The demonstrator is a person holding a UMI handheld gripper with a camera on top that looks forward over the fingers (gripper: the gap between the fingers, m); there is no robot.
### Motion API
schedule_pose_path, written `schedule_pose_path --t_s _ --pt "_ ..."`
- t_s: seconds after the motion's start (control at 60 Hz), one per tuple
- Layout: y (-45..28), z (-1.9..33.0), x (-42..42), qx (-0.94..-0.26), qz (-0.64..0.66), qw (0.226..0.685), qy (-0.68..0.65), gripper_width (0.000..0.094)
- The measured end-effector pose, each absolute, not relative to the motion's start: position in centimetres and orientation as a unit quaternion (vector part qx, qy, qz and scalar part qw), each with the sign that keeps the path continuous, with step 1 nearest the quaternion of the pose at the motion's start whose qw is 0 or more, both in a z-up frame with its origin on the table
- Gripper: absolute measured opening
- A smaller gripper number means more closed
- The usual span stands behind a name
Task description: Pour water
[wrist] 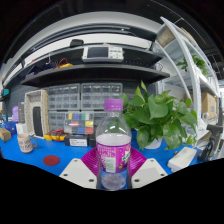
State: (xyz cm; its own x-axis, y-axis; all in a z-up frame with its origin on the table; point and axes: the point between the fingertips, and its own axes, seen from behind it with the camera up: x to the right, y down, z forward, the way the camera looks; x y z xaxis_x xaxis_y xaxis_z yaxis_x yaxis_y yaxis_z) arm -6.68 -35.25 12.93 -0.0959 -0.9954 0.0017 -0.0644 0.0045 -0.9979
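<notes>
The tongs [113,172] reach forward, level, with both white fingers [78,172] low at the near side. The pink pads [92,160] on their inner faces press against a bottle [113,145], which the tongs hold upright.

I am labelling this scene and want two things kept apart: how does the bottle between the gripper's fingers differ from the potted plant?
The bottle is clear plastic with a purple cap and a pink label; the potted plant is leafy green. The bottle is slim and upright between the fingers of the gripper; the plant spreads wide, beyond them to one side. Both stand on the blue table.
</notes>
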Motion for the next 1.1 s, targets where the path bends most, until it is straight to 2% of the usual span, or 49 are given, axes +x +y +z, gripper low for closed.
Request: schedule_pose_path --t_s 0.2,0.367,0.55,0.733,0.917,1.1 --pt "-33.9 13.3 -6.0 -0.522 -0.529 0.423 0.519 0.0345" --pt "-29.0 14.6 -4.2 -0.578 -0.562 0.378 0.454 0.0345" --pt "-20.6 15.8 -0.9 -0.664 -0.615 0.285 0.317 0.0346" --pt "-11.7 16.0 2.0 -0.717 -0.636 0.217 0.185 0.0344" --pt "-5.2 15.7 4.4 -0.738 -0.663 0.117 0.039 0.0345" --pt "-0.9 15.7 5.5 -0.725 -0.684 0.024 -0.082 0.0352"
